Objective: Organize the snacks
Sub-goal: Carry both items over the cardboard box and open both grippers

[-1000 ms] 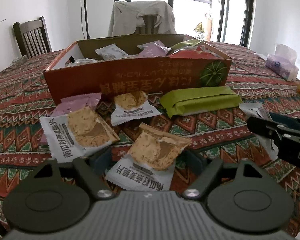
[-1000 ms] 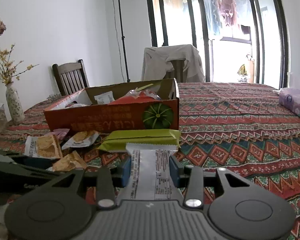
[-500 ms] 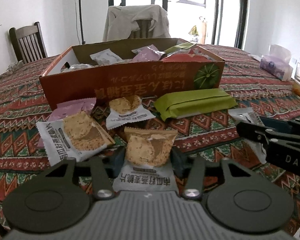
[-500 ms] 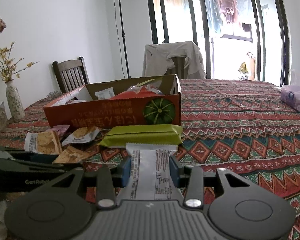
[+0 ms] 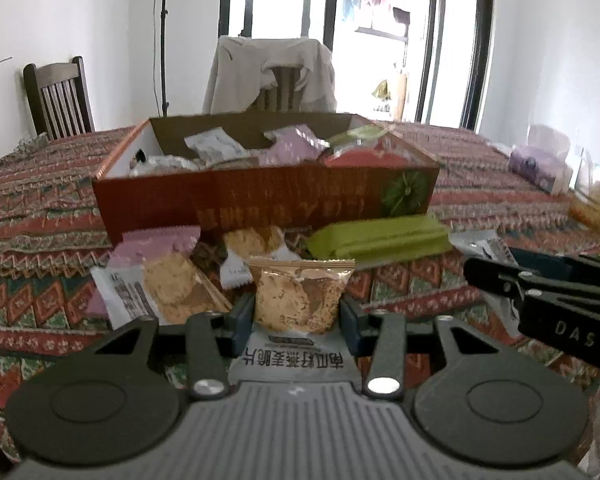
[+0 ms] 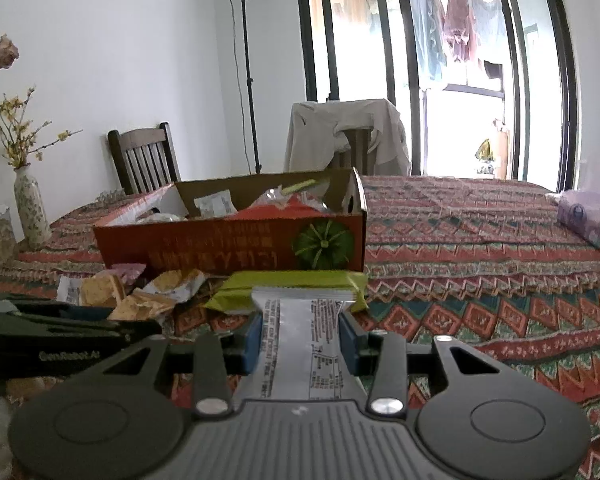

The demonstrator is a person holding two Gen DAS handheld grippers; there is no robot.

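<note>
My left gripper (image 5: 298, 314) is shut on an oat crisp packet (image 5: 300, 300) and holds it above the patterned tablecloth. My right gripper (image 6: 300, 338) is shut on a silver snack packet (image 6: 300, 340), also held above the cloth. An open red cardboard box (image 5: 260, 196) with several snack packets inside stands just beyond both; it also shows in the right wrist view (image 6: 228, 244). A green wafer pack (image 5: 380, 238) lies in front of the box. Loose crisp packets (image 5: 168, 284) and a pink packet (image 5: 156, 242) lie on the cloth at left.
The right gripper's body (image 5: 548, 296) juts in from the right in the left wrist view. A tissue pack (image 6: 584, 216) lies at far right. A flower vase (image 6: 30, 208) stands at left. Two chairs (image 6: 144, 158) stand behind the table.
My left gripper closed on the oat crisp packet and lifted it off the cloth. Both grippers have risen a little toward the box. The right gripper still holds its silver packet.
</note>
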